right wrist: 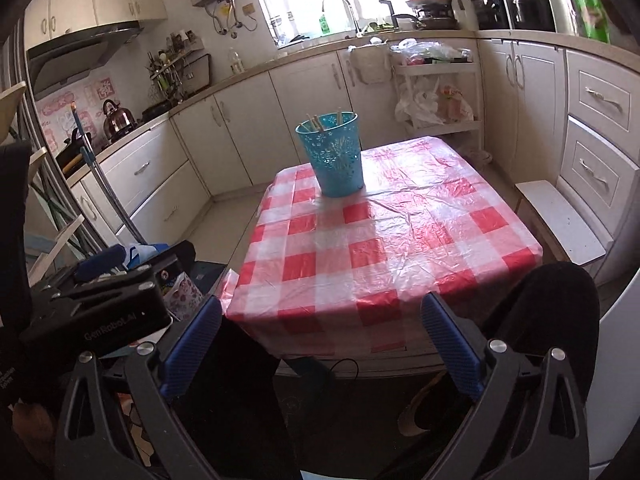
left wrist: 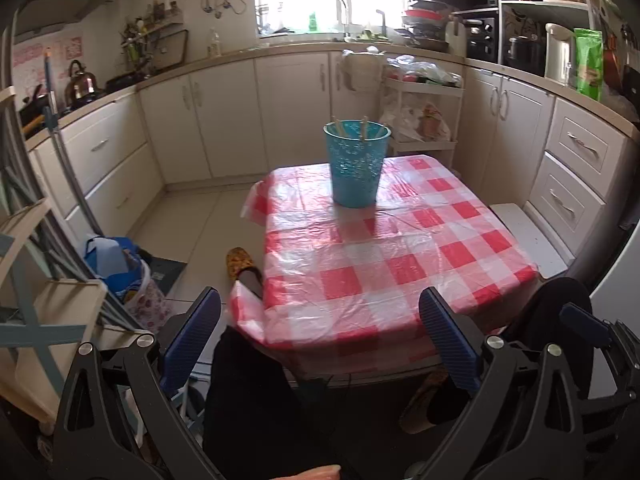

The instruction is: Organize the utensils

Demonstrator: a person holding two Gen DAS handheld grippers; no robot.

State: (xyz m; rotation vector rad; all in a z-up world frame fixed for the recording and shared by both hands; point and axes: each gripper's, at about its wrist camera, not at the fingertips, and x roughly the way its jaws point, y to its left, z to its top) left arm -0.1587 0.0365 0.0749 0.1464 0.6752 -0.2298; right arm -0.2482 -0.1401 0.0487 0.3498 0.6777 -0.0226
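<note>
So, going left to right: the left gripper [left wrist: 320, 344] hangs off the near edge of the bench [left wrist: 400, 248], jaws spread wide with nothing between them, only the person's dark trouser legs [left wrist: 248, 400] below. At about 9 o'clock the floor [left wrist: 192, 220] is crowded with a blue bag [left wrist: 116, 264] and a folded rack [left wrist: 48, 280]. The checked cloth [right wrist: 380, 240] is bare right up to its near and right edges, so lots of free room there. The teal holder [right wrist: 334, 156] stands at 12 o'clock, close to the far edge, with wooden utensils [right wrist: 320, 122] poking up inside it. The right gripper [right wrist: 320, 344] has its jaws spread wide too, gripping nothing. At 3 o'clock a white stool [right wrist: 560, 224] sits beside the bench, touching the drawers [right wrist: 600, 140].
</note>
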